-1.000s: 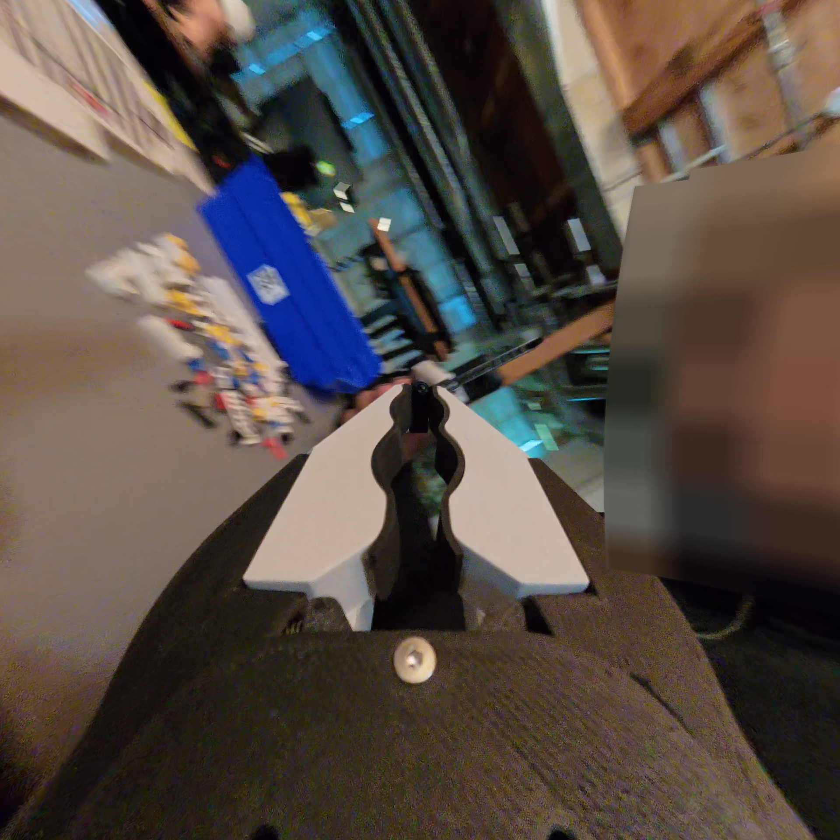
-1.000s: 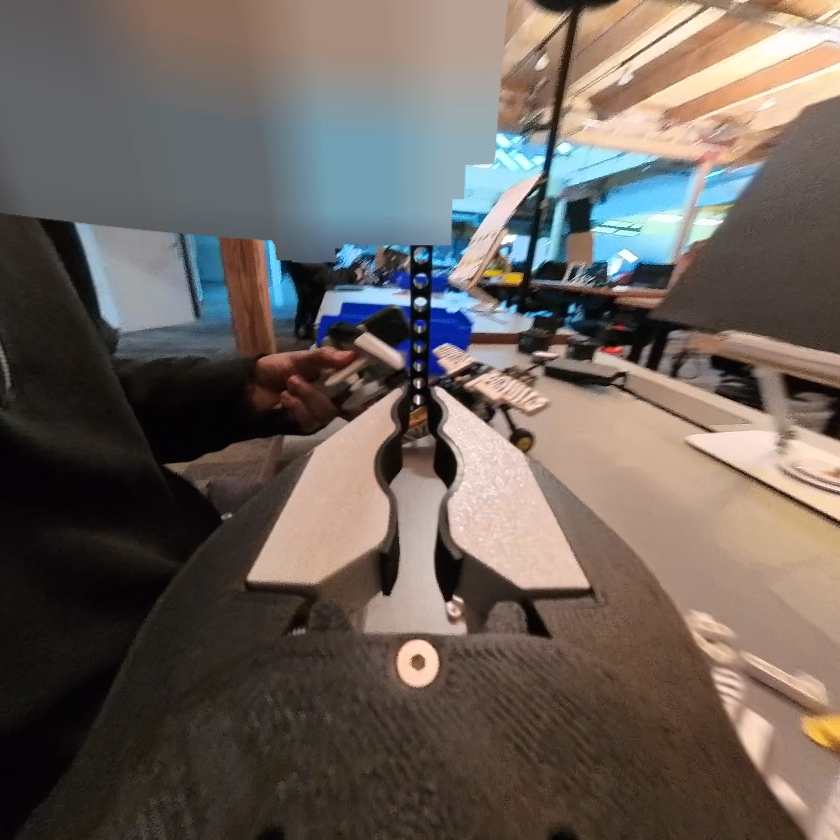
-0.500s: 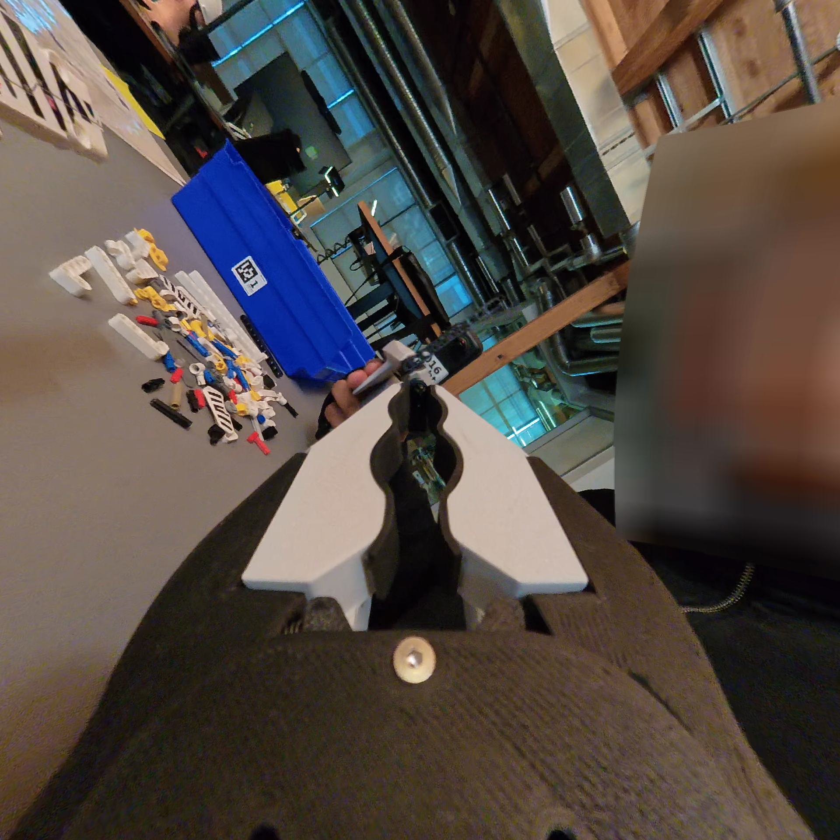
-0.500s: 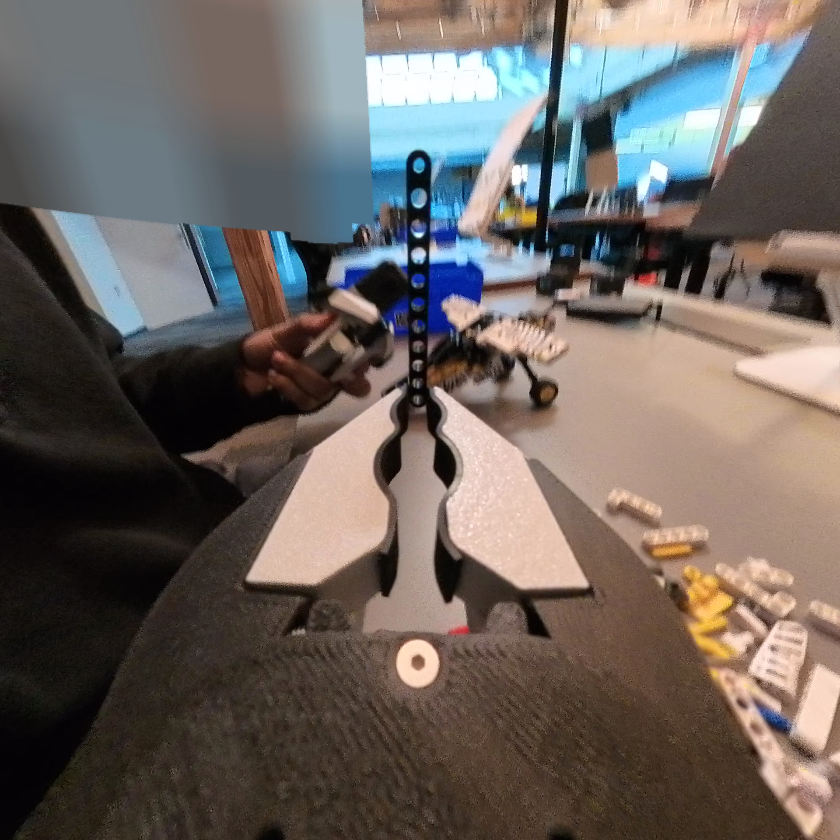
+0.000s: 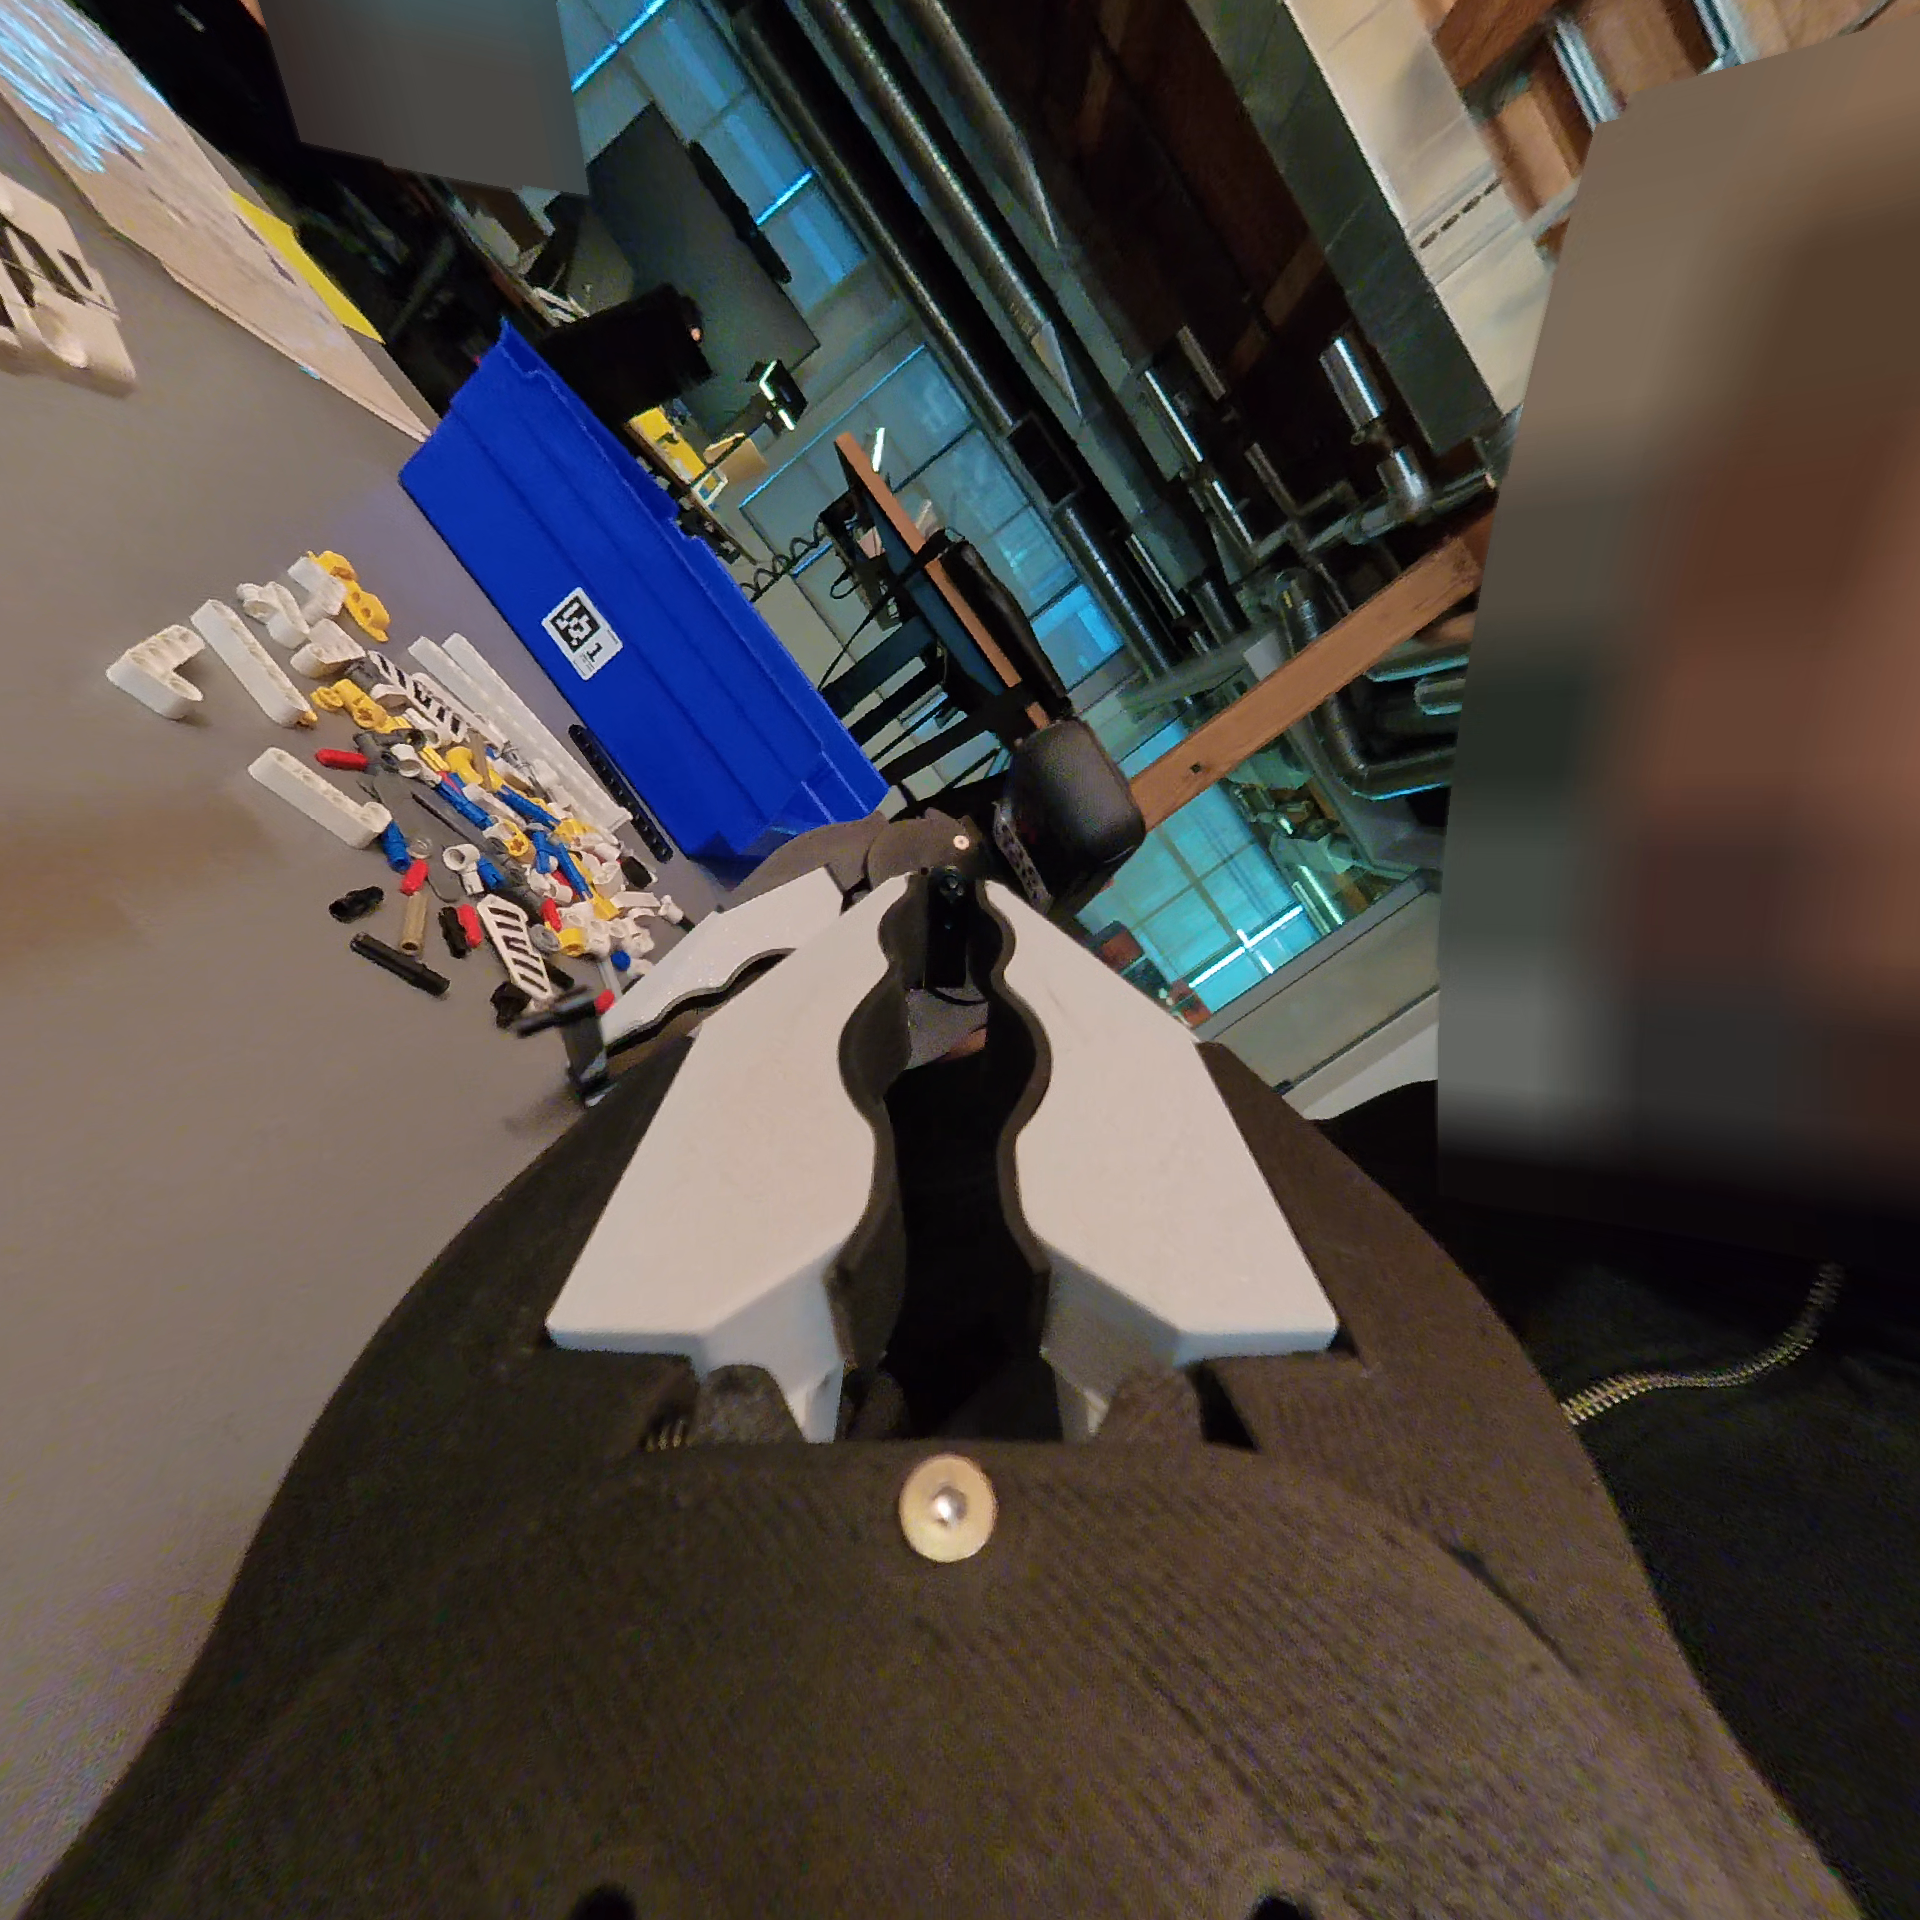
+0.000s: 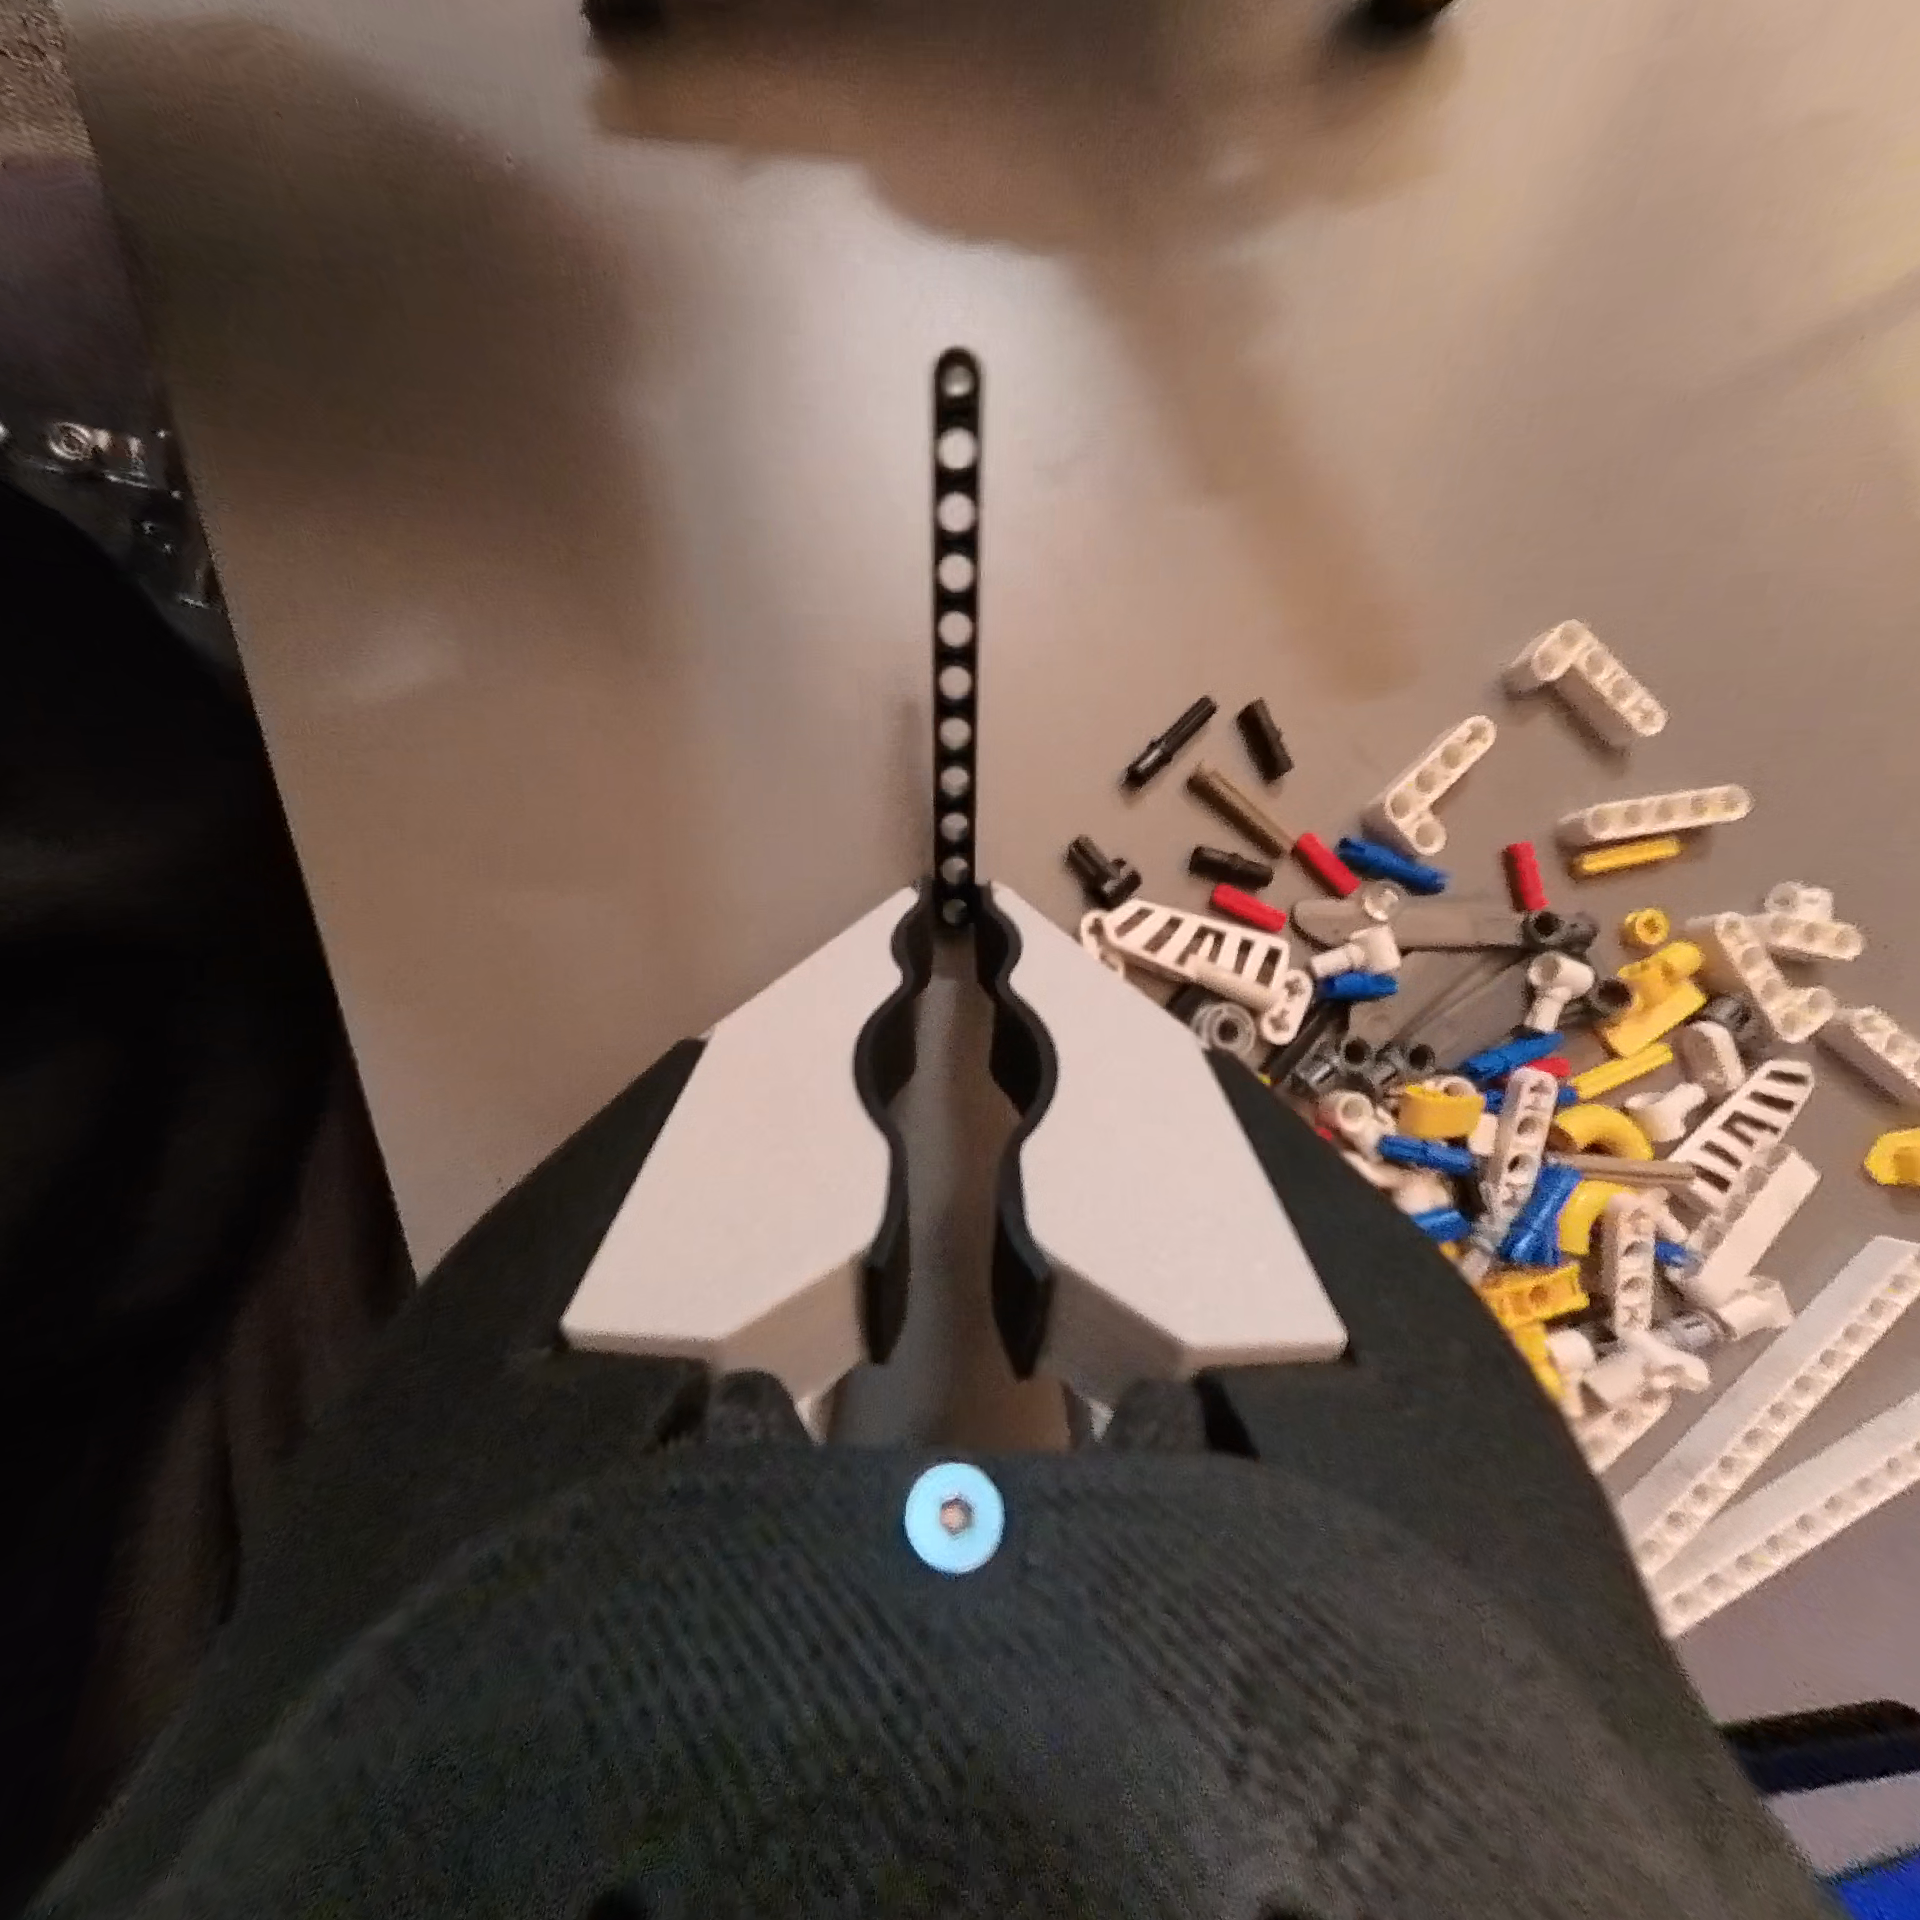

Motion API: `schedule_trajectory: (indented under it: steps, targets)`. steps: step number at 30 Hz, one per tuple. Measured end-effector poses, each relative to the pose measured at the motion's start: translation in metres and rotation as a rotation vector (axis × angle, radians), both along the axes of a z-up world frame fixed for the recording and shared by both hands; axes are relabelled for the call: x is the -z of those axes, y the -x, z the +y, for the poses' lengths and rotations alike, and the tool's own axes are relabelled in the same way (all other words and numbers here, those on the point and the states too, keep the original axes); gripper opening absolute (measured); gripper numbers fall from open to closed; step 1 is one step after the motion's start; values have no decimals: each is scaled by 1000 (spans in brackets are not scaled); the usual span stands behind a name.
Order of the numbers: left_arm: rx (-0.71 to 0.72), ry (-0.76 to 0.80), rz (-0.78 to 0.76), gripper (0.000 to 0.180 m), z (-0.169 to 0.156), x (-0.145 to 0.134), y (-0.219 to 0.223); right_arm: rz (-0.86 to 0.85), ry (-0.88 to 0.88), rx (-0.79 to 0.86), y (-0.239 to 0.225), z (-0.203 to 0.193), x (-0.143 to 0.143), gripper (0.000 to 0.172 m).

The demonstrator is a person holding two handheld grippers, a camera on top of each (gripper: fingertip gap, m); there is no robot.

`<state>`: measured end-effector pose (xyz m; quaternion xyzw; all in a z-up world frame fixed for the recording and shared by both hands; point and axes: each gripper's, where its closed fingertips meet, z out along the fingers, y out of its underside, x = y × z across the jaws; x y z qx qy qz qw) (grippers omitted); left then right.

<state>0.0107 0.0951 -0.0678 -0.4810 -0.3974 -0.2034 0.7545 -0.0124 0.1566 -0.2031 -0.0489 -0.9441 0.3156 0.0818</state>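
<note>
The right gripper [image 6: 956, 902] points down at the grey table [image 6: 623, 623], its fingertips clamped on the lower end of a long black holed beam [image 6: 956, 623] that sticks straight out ahead, just left of a heap of loose building pieces [image 6: 1507, 1039]. The left gripper [image 5: 948, 894] is tilted, aimed level across the table, its jaws closed on a small black pin [image 5: 945, 935]. Beyond its tips lie the other gripper's body [image 5: 727, 956] and a blue bin [image 5: 623, 644].

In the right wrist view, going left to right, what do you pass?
Dark sleeve → black holed beam standing up from the right gripper, which is shut on it → small black pins → pile of mixed building pieces → white L-shaped piece.
</note>
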Motion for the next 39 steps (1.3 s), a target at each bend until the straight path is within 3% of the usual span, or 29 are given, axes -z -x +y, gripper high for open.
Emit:
schedule_trajectory:
  steps: [6,9,14,16,18,21,23,39]
  targets:
    - [-12,28,-4,2,1,4,-1,42,43,17,6,-2,-8,21]
    - [-12,33,-10,1,2,7,-2,37,148,28,8,-5,-25,24]
    - [11,33,-19,1,10,9,-4,-37,614,-38,-5,-26,-95,24]
    - [28,17,-21,1,13,7,-6,-99,843,-135,-21,-30,-127,24]
    - [51,-17,-29,2,17,3,-8,-50,969,-269,-41,-28,-145,23]
    - [87,-46,-43,1,22,0,-13,222,979,-275,-41,-24,-150,5]
    - [113,-50,-52,1,26,0,-16,294,944,-278,-41,-24,-147,2]
    - [167,-49,-50,1,38,-1,-23,232,840,-315,-48,-31,-136,2]
